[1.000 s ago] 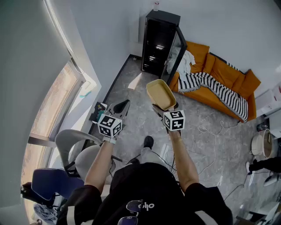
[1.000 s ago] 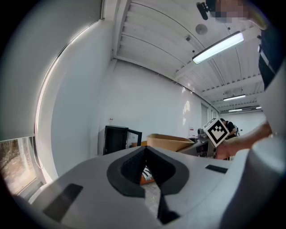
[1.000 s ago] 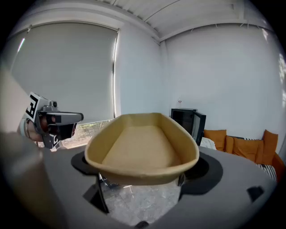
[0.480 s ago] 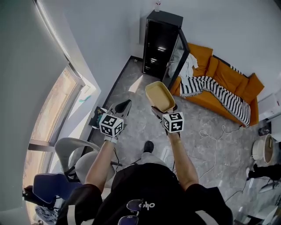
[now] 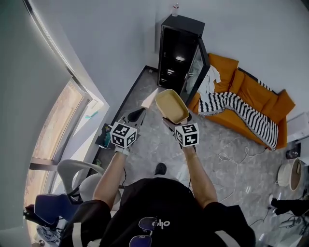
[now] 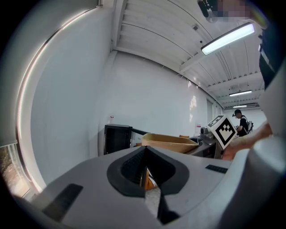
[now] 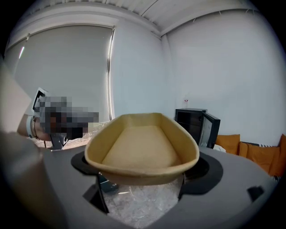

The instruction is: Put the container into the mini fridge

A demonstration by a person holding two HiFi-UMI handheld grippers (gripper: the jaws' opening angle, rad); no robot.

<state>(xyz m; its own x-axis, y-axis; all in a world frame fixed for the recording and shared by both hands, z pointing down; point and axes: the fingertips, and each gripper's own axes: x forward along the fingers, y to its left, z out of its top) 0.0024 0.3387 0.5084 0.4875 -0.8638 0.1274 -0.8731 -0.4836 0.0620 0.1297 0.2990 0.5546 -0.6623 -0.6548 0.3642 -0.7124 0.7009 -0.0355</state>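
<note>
A tan, oval, empty container (image 5: 171, 105) is held level in the air, with my right gripper (image 5: 177, 120) shut on its near end. In the right gripper view the container (image 7: 143, 147) fills the middle, resting between the jaws of the right gripper (image 7: 141, 181). The black mini fridge (image 5: 176, 53) stands against the far wall with its door (image 5: 199, 65) swung open; it also shows as the fridge (image 7: 190, 123) beyond the container. My left gripper (image 5: 137, 115) hovers to the left of the container, shut and empty. The left gripper (image 6: 146, 172) faces the fridge (image 6: 117, 138).
An orange sofa (image 5: 251, 91) with a striped blanket stands right of the fridge. A grey office chair (image 5: 79, 169) is at my lower left beside the window. Cables (image 5: 231, 154) lie on the floor at right. A small bottle (image 5: 175, 8) sits on the fridge top.
Both grippers and the container have moved a little forward toward the fridge, and the view has shifted closer to it. The grip on the container is unchanged.
</note>
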